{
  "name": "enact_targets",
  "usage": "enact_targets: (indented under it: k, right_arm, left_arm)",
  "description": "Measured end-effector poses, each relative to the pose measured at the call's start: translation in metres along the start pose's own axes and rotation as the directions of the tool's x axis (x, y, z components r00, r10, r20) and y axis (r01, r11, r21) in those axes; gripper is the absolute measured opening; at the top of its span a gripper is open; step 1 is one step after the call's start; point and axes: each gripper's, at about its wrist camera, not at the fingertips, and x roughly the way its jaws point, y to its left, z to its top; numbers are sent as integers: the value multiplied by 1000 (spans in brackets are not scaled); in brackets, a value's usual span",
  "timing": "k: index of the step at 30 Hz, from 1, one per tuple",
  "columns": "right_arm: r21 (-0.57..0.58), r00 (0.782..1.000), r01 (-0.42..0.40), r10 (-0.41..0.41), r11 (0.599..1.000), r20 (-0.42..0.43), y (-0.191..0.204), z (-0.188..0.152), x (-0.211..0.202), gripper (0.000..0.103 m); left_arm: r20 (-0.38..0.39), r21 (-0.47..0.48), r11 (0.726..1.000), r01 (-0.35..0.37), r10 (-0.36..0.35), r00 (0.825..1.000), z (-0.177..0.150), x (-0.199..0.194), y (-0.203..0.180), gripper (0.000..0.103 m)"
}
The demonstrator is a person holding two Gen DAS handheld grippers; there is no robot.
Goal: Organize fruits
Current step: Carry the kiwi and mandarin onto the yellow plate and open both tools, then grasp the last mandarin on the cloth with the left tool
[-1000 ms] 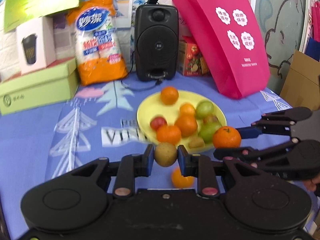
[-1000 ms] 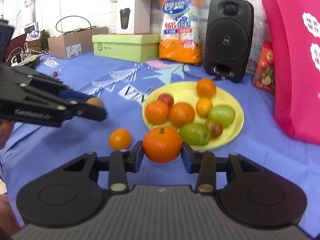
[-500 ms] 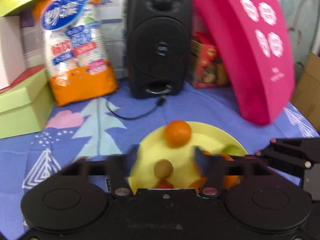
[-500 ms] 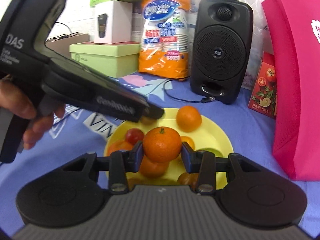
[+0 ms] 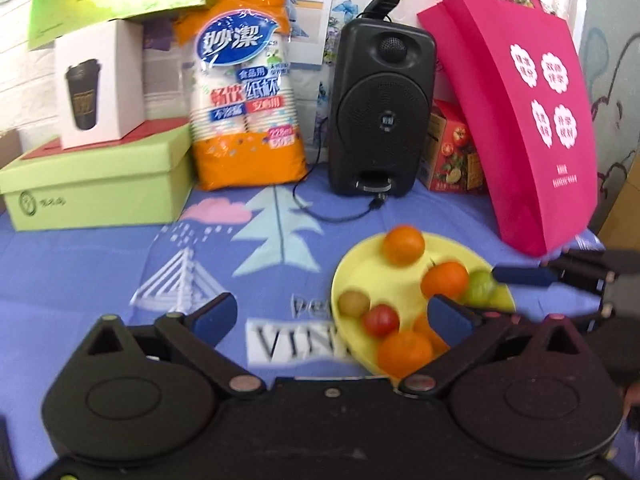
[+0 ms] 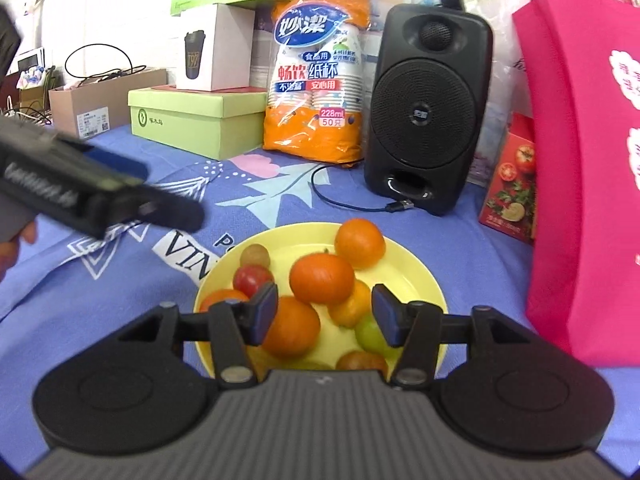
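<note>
A yellow plate (image 5: 366, 268) (image 6: 404, 268) on the blue cloth holds several oranges, a red fruit (image 5: 381, 321) and green fruits. A small brown fruit (image 5: 353, 303) (image 6: 254, 256) lies at the plate's left edge. My left gripper (image 5: 330, 314) hangs left of the plate, its jaws opening wide with nothing held between them; it shows in the right wrist view as the left gripper (image 6: 120, 200). My right gripper (image 6: 325, 314) is over the plate, jaws opening. A stemmed mandarin (image 6: 322, 278) (image 5: 445, 280) rests on the pile between its pads, clear of both.
Along the back stand a black speaker (image 5: 382, 116) with a cable (image 6: 344, 200), a pack of paper cups (image 5: 246, 108), a green box (image 5: 96, 184) under a white box (image 5: 100, 88), a red carton (image 5: 452, 152) and a pink bag (image 5: 528, 112).
The left gripper let go of the brown fruit onto the plate, opened wide and drew off to the left. The right gripper moved over the plate and released the mandarin onto the pile.
</note>
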Motion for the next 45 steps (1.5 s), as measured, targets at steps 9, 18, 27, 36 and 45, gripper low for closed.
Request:
enact_targets:
  k: [9, 18, 27, 36, 45]
  right_arm:
    - [1, 998, -60, 60, 998, -9, 10, -33, -47, 51]
    - [-111, 979, -186, 175, 976, -103, 60, -86, -64, 53]
    - [-143, 981, -192, 188, 971, -39, 70, -90, -77, 72]
    - [-132, 963, -270, 263, 954, -66, 89, -76, -45, 71]
    - [-43, 964, -259, 255, 965, -78, 78, -64, -24, 43]
  left_arm:
    - [-25, -24, 999, 31, -31, 999, -59, -48, 0, 103]
    - [-40, -1, 995, 101, -101, 994, -88, -41, -29, 103]
    - [-126, 46, 988, 149, -143, 982, -94, -3, -53, 64]
    - [-175, -23, 981, 191, -192, 966, -83, 2, -33, 34]
    - [-178, -30, 985, 173, -175, 968, -82, -3, -35, 29]
